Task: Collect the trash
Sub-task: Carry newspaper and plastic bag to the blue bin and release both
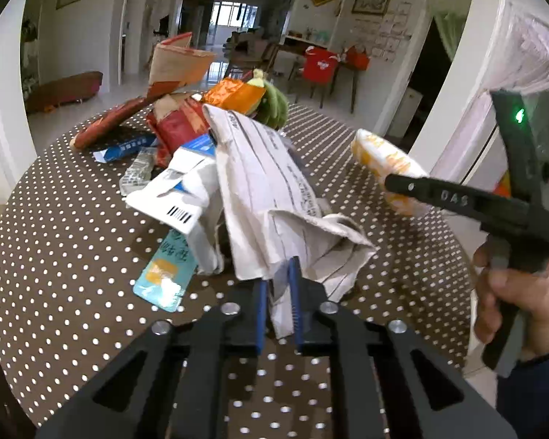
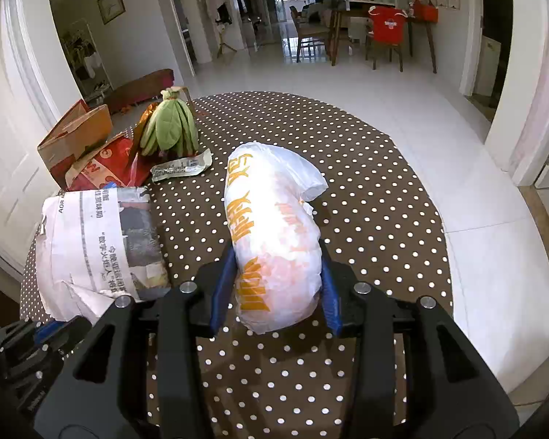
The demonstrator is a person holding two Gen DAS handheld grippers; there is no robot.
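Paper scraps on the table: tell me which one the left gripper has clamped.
The crumpled newspaper sheet, its lower edge pinched by the left gripper. The white barcode slip and the teal packet lie free beside it.

Bright daylight, strong fisheye edge distortion.

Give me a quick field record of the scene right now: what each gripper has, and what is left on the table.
left gripper: shut on the crumpled newspaper
right gripper: shut on the white plastic bag with orange print, held above the table
surface: round table, brown polka-dot cloth
still on table: cardboard box, red wrapper, clear wrapper, green leaf bundle
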